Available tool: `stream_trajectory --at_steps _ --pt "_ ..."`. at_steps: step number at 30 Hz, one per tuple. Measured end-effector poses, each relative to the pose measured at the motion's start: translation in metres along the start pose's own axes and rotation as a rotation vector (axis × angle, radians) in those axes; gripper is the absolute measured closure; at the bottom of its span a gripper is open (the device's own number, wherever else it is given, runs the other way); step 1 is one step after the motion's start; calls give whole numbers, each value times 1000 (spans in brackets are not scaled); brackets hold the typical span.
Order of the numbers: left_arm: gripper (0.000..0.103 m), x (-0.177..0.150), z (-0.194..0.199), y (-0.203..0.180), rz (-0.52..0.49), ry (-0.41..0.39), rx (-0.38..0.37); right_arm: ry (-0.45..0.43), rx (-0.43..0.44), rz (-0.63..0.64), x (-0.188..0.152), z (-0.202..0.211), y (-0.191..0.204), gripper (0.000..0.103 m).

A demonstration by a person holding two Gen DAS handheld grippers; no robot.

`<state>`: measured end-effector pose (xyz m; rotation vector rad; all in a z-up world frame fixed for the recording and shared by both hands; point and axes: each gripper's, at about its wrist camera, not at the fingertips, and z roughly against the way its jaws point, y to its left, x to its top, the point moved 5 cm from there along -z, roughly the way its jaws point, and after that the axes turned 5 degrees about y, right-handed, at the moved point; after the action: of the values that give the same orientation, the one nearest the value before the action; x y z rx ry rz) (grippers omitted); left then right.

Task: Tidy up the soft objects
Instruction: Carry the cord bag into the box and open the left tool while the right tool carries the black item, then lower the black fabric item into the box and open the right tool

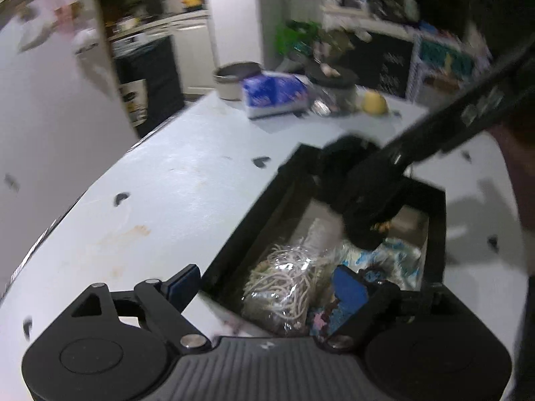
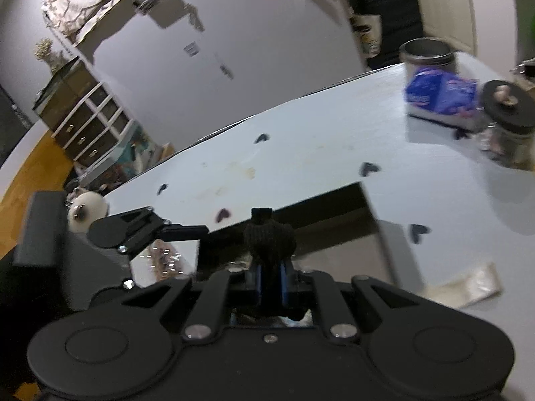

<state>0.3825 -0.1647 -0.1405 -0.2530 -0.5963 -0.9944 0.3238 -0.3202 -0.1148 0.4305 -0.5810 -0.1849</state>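
A black open box [image 1: 434, 224] stands on the white table and holds several soft things, among them a clear bag of pale strands [image 1: 284, 280] and a blue-and-white patterned item [image 1: 394, 260]. My left gripper [image 1: 267, 284] is open, its left finger outside the box's near wall and its right finger inside. My right gripper [image 2: 271, 277] is shut on a black knitted item [image 2: 269, 240], which it holds over the box [image 2: 334, 207]. In the left wrist view the right gripper comes in from the upper right with the black item [image 1: 344, 157] at the box's far corner.
At the table's far end stand a grey pot [image 1: 234, 80], a blue-and-white packet [image 1: 274, 93], a black-lidded glass jar [image 1: 334, 87] and a yellow round thing [image 1: 374, 102]. A clear flat wrapper [image 2: 468, 287] lies on the table right of the box. Small dark heart marks dot the table.
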Motion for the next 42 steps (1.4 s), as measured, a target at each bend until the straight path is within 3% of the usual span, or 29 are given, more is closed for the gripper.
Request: stream_trajectory --at_steps 10,14,21,31,33,35,38,42 --pt "11 -44 51 16 429 -24 57 84 120 16 10 -33 34 92" --pt "11 -61 61 13 536 -26 74 143 131 15 10 -56 38 92" --pt "11 -76 72 4 617 -37 88 251 69 30 -1 -104 30 93" --pt "10 -78 81 0 664 -57 98 280 79 61 -9 -120 33 92" --pt "9 -77 82 -2 662 -63 100 280 88 30 -7 -116 31 86" --pt "7 -76 84 -3 661 -70 99 271 110 -18 -5 -109 30 70" --pt "6 -74 86 -7 660 -79 98 235 121 -36 -1 -93 29 54" --pt "4 -72 93 -12 661 -94 110 192 124 -39 3 -72 29 48"
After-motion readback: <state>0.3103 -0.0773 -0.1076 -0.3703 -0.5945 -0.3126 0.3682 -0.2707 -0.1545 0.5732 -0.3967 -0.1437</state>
